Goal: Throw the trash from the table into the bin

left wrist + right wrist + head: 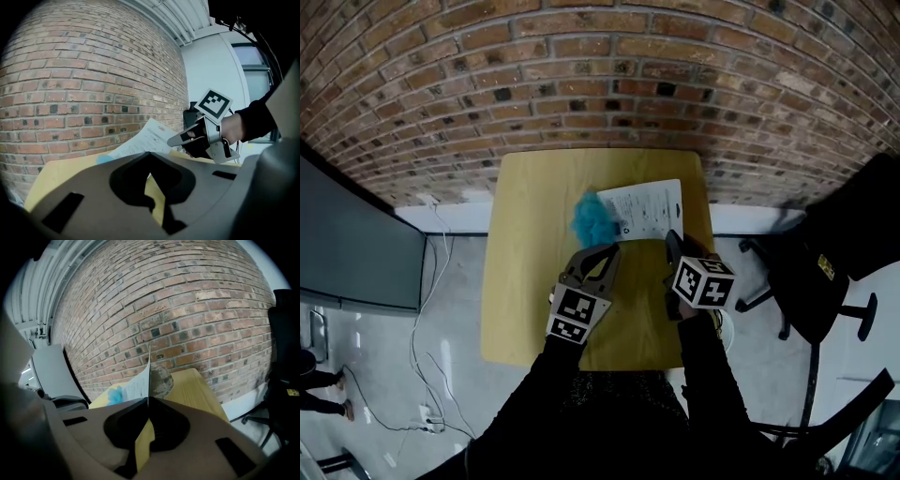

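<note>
A white printed paper sheet (647, 208) lies toward the far right of the yellow table (534, 281). Its near edge is lifted, and my right gripper (673, 242) is shut on that edge. In the right gripper view the paper sheet (138, 385) rises edge-on from the closed jaws of the right gripper (148, 399). In the left gripper view the right gripper (174, 140) pinches the sheet (145, 138). A blue crumpled wad (595, 217) sits just left of the sheet. My left gripper (614, 248) hovers just in front of the wad, jaws together and empty. No bin shows in any view.
A brick wall (600, 84) stands behind the table. A black office chair (825, 272) is on the right. On the left there is a grey panel (356, 253), with cables (422, 375) on the floor.
</note>
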Demonstrator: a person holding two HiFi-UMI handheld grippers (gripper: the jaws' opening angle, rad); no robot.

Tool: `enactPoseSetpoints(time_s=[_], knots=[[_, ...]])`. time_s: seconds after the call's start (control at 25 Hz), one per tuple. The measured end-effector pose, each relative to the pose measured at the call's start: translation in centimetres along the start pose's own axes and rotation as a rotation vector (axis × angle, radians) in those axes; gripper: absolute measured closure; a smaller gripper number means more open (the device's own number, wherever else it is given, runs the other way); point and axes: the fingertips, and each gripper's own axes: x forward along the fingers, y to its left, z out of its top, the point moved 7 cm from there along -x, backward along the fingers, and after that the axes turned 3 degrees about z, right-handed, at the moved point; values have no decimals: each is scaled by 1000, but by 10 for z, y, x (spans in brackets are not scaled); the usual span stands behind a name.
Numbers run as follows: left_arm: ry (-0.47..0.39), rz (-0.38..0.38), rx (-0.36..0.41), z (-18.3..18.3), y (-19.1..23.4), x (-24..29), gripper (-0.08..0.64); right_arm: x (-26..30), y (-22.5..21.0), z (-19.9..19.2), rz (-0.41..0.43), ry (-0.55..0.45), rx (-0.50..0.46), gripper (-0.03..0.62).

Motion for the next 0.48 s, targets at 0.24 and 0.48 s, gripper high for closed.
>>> enactPoseSetpoints(time_s=[0.24, 0.48], knots=[[-11, -29, 20, 7, -18, 4, 555, -26, -13, 8, -12, -60, 28, 581], [-19, -52, 35, 14, -39, 8, 555, -54, -26, 14, -19, -106, 49, 581]])
